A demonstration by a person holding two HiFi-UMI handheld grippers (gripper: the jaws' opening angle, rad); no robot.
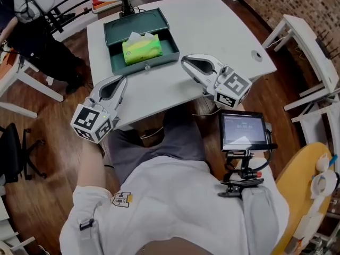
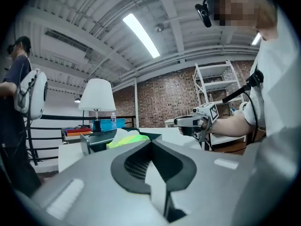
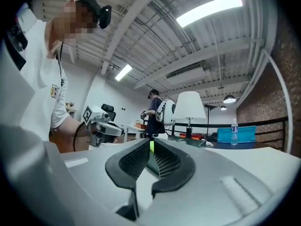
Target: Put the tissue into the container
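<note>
A loft-style lab workspace shows a brick wall [image 1: 313, 4] at upper right, wooden floor [image 1: 53, 142] at left, white table [image 1: 212, 25] top centre, strip light [image 2: 141, 34] overhead.

A dark green container [image 1: 135, 23] lies open at the far left of the white table [image 1: 212, 28], with the yellow-green tissue pack [image 1: 142, 49] inside it. The left gripper [image 1: 123, 79] hangs over the table's near left edge and the right gripper [image 1: 184, 61] over its near middle. Each has its jaws together and empty, close to the container but not touching it. A small screen [image 1: 244, 130] sits at the near right.
</note>
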